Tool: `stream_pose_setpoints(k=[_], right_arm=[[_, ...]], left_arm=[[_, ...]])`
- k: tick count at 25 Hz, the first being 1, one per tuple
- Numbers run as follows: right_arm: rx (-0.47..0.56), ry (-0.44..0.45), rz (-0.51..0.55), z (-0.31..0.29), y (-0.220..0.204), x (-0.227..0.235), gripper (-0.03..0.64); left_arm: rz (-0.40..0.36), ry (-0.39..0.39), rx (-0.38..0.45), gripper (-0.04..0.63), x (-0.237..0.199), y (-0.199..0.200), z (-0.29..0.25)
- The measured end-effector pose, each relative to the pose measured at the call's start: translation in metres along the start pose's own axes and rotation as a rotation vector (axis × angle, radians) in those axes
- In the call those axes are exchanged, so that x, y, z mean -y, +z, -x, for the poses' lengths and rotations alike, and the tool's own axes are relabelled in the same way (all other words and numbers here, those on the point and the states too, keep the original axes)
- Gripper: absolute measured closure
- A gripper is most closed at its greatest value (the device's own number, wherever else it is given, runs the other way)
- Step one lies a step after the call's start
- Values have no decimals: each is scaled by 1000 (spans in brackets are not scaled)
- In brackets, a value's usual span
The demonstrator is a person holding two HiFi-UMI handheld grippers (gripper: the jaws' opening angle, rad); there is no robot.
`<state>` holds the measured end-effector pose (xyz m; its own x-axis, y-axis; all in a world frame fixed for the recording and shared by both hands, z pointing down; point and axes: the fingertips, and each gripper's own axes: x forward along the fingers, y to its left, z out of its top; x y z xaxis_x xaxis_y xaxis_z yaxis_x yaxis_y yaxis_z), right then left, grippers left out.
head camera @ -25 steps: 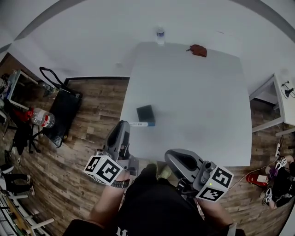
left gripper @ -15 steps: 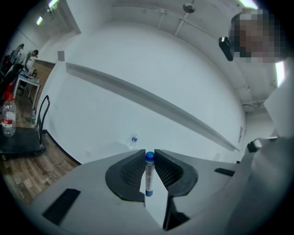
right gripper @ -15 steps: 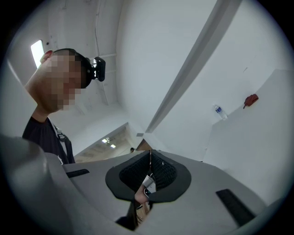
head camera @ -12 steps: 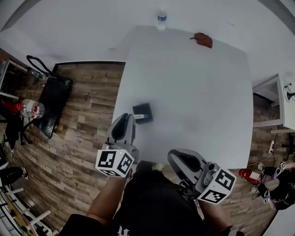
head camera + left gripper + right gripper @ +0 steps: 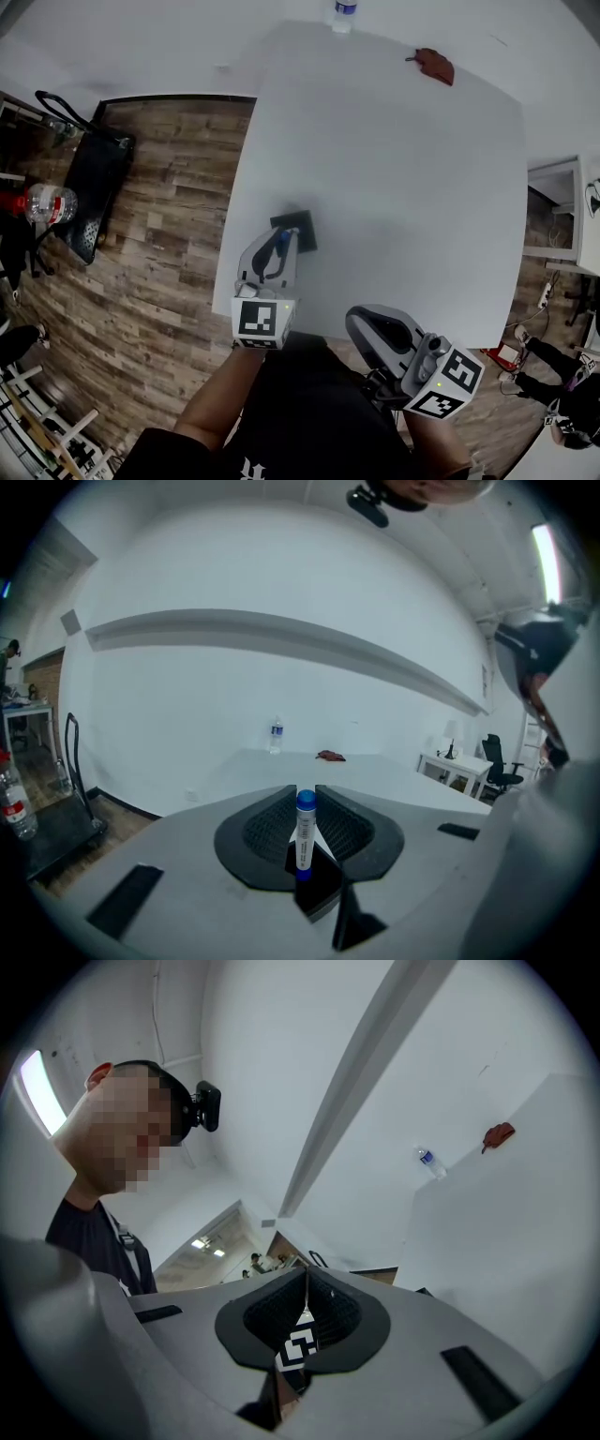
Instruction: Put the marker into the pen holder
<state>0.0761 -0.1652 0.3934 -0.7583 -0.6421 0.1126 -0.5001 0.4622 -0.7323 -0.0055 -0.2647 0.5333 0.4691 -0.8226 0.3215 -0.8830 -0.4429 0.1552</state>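
A white marker with a blue cap (image 5: 304,841) stands between the jaws of my left gripper (image 5: 306,791), which is shut on it. Its lower end sits just over the black pen holder (image 5: 321,897). In the head view the left gripper (image 5: 280,246) reaches over the near left edge of the white table (image 5: 394,169), and its tips touch the pen holder (image 5: 298,228). A bit of the marker (image 5: 281,252) shows blue inside the jaws. My right gripper (image 5: 356,322) hangs at the table's near edge, and in its own view the right gripper (image 5: 306,1281) is shut on nothing.
A water bottle (image 5: 344,13) stands at the table's far edge and a reddish-brown object (image 5: 436,66) lies at the far right. A black cart (image 5: 89,183) and a bottle (image 5: 37,202) are on the wood floor to the left. A white side table (image 5: 562,211) stands to the right.
My left gripper moved forward from beside the table edge to the pen holder. The marker that lay by the holder is now between its jaws. The right gripper barely moved.
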Motion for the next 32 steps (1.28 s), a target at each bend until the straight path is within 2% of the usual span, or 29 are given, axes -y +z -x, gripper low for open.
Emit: stream_pose_setpoints(k=[10,14,17,21,32], right_arm=[[-6,-45,-41,-7,-1,21,600],[-6,-53,-44,-6,-3,23,600],[-4,-56,-44,-6,-3,24,600],[1,-55,-39,-5,-1,22,600],[27,-38,0,4,0,9,600]], left_arm=[[-148,-34,-83,531,13,-35,-23],[-275,-47,-88,531,23,-50,-25],[-366,-92,-96,529,37,-57,-26],[-382,-119,-98,500,47,-60,-22],[-398,-137,-55,500,62,-45,-1]])
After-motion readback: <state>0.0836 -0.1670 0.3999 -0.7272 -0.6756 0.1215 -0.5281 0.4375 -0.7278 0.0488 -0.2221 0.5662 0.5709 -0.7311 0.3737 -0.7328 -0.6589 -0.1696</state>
